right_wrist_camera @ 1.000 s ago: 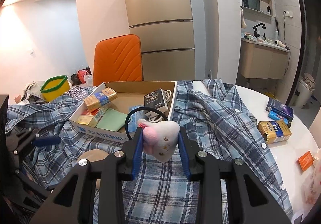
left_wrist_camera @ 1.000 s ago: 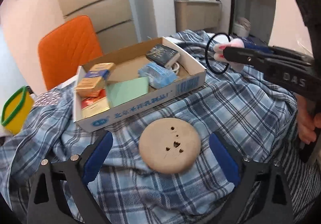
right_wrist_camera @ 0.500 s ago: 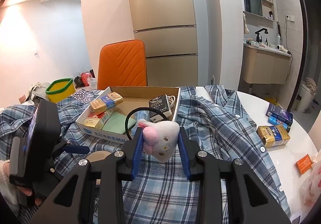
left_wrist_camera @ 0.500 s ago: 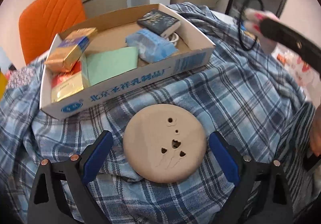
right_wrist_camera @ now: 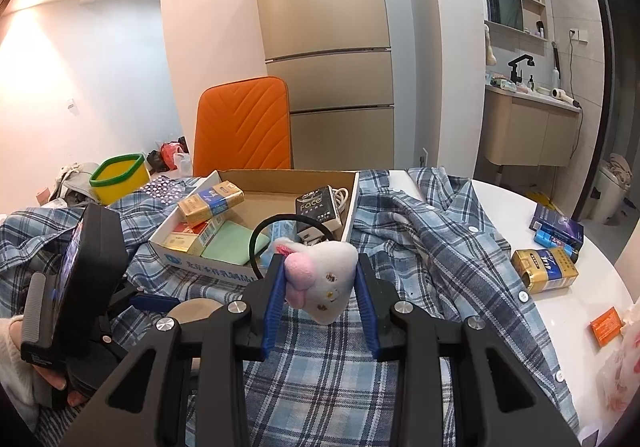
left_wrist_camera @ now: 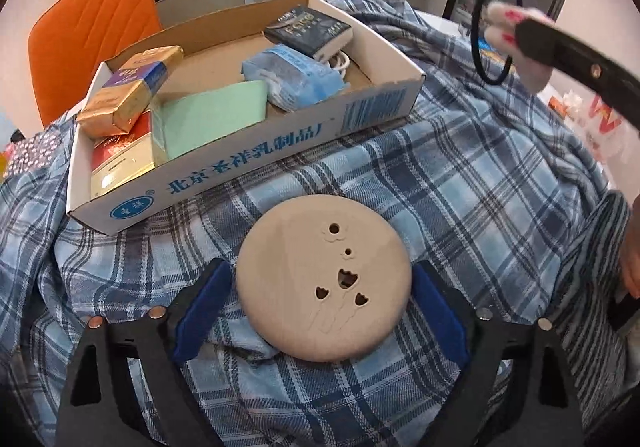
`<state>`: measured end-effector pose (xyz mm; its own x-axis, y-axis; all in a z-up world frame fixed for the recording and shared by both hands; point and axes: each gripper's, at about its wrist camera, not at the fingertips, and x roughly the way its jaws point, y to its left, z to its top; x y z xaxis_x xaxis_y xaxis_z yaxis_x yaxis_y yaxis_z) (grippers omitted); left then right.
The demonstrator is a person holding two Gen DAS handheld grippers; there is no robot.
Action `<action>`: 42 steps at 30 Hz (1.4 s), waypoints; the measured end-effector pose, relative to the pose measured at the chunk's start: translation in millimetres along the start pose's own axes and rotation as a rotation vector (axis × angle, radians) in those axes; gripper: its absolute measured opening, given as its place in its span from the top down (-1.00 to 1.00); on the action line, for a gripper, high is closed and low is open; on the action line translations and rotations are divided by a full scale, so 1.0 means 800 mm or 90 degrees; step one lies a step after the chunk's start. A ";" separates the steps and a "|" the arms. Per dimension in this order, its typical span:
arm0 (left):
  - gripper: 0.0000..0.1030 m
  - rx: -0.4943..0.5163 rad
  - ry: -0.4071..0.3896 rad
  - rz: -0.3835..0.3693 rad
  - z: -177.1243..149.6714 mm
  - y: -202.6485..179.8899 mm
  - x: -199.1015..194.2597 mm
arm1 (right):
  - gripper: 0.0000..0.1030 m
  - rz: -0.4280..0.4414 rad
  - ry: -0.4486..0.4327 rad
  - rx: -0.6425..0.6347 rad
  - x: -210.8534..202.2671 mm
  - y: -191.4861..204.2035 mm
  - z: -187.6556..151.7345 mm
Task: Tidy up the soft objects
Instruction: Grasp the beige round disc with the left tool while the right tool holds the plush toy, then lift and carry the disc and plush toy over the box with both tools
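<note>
My right gripper (right_wrist_camera: 320, 279) is shut on a small white plush toy (right_wrist_camera: 324, 279) with pink ears and a black elastic loop (right_wrist_camera: 256, 243), held above the plaid shirt (right_wrist_camera: 420, 247). The toy also shows at the upper right of the left wrist view (left_wrist_camera: 508, 23). My left gripper (left_wrist_camera: 320, 299) is open, its blue pads on either side of a round beige disc (left_wrist_camera: 324, 283) that lies on the shirt (left_wrist_camera: 460, 183). A cardboard box (left_wrist_camera: 280, 143) behind the disc holds a blue tissue pack (left_wrist_camera: 292, 79), a green pad (left_wrist_camera: 212, 119) and several packets.
An orange chair (right_wrist_camera: 244, 123) stands behind the box (right_wrist_camera: 256, 207). A yellow bin (right_wrist_camera: 120, 179) is at the left. Boxes (right_wrist_camera: 548, 267) and an orange packet (right_wrist_camera: 606, 327) lie on the white table (right_wrist_camera: 500, 203) at the right.
My left gripper has moved forward and down, so the disc now sits between its pads. My right gripper has lifted slightly with the plush toy still in it.
</note>
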<state>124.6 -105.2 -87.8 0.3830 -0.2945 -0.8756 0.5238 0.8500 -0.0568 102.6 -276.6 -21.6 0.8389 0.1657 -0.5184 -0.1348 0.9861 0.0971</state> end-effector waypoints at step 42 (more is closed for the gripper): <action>-0.55 -0.029 -0.338 0.121 -0.050 -0.004 -0.135 | 0.31 0.001 -0.065 -0.044 -0.025 0.021 0.002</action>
<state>51.0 -58.5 -12.3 0.8038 -0.3042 -0.5112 0.3794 0.9241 0.0467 84.0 -263.5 -8.2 0.8877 0.1695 -0.4281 -0.1698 0.9848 0.0378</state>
